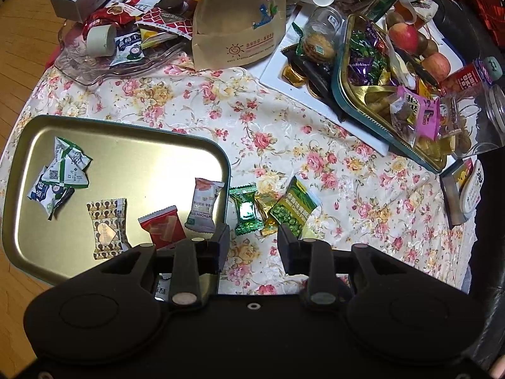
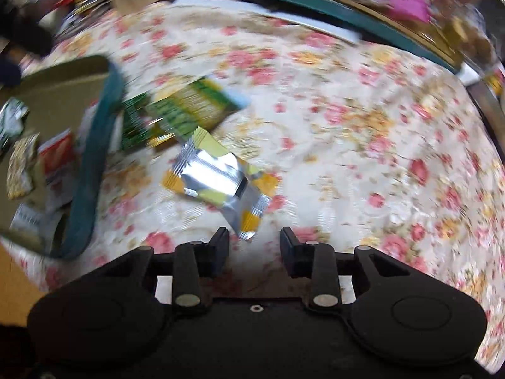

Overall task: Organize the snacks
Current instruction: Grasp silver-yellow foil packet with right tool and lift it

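Observation:
In the left wrist view a gold tin tray [image 1: 142, 164] lies at the left, holding white-green packets [image 1: 68, 164], a brown-patterned packet [image 1: 107, 227], a red packet [image 1: 162, 227] and a grey packet [image 1: 205, 205]. Beside its right rim, on the floral cloth, lie a green candy [image 1: 247, 213], a gold candy [image 1: 266, 208] and a green peas packet [image 1: 295, 208]. My left gripper [image 1: 254, 237] hangs open just short of them, with nothing between its fingers. The right wrist view is blurred. There my right gripper [image 2: 254, 237] stands open, and a silver-yellow packet [image 2: 214, 177] lies before it, one corner reaching between the fingertips untouched.
A glass dish [image 1: 94, 69] of snacks, a paper bag [image 1: 240, 25] and a jar [image 1: 325, 28] crowd the back. A teal-rimmed tin [image 1: 356, 113] of candies sits on a white tray [image 1: 277, 79] at the right, with apples [image 1: 407, 36] behind. Bare floral cloth [image 1: 284, 145] lies between.

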`<state>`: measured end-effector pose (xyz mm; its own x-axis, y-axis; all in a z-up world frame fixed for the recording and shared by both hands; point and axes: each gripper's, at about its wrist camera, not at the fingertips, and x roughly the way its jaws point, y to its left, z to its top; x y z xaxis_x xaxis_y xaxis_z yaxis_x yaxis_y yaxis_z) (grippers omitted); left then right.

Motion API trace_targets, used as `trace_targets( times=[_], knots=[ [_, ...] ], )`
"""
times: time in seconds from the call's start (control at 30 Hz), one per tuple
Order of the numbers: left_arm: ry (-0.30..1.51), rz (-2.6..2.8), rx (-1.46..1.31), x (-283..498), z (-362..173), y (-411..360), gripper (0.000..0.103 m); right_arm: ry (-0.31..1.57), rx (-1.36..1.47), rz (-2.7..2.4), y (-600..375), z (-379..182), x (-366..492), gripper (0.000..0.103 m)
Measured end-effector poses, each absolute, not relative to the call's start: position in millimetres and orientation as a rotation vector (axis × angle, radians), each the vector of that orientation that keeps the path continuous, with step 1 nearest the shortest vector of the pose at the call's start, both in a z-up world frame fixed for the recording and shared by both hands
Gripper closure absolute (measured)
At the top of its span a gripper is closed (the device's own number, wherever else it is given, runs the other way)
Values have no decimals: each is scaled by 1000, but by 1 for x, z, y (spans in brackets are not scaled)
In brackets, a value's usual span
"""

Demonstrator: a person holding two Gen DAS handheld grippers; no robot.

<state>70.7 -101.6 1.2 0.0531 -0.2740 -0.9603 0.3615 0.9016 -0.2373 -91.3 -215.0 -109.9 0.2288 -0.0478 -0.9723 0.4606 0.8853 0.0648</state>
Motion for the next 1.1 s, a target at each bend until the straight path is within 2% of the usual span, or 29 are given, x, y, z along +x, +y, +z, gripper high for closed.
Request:
trace_targets(
  times=[0.27,0.37,0.6,0.8,0.9,1.03,1.1],
  knots=[
    [1452,-486,66,70,0,-99,60,1269,448,-377,-231,-105,-87,59],
    [1449,-484,51,71,2,-97,60,1217,353,-343,-221,-96,-86,52],
    [1460,-508,35,72,4,-95,60,1173,-25,-241,-189,-100,-82,52],
    [1457,-505,24,75,6,-88,60,1150,-44,-244,-190,-108,-67,51],
    [1460,-495,17,78,5,-82,61,1162,59,-259,-201,-109,-53,54],
    [1459,-478,16,80,4,-76,61,1234,308,-293,-226,-111,-39,73],
    [1457,-473,20,81,3,-74,61,1258,375,-331,-236,-110,-39,73]
  ],
)
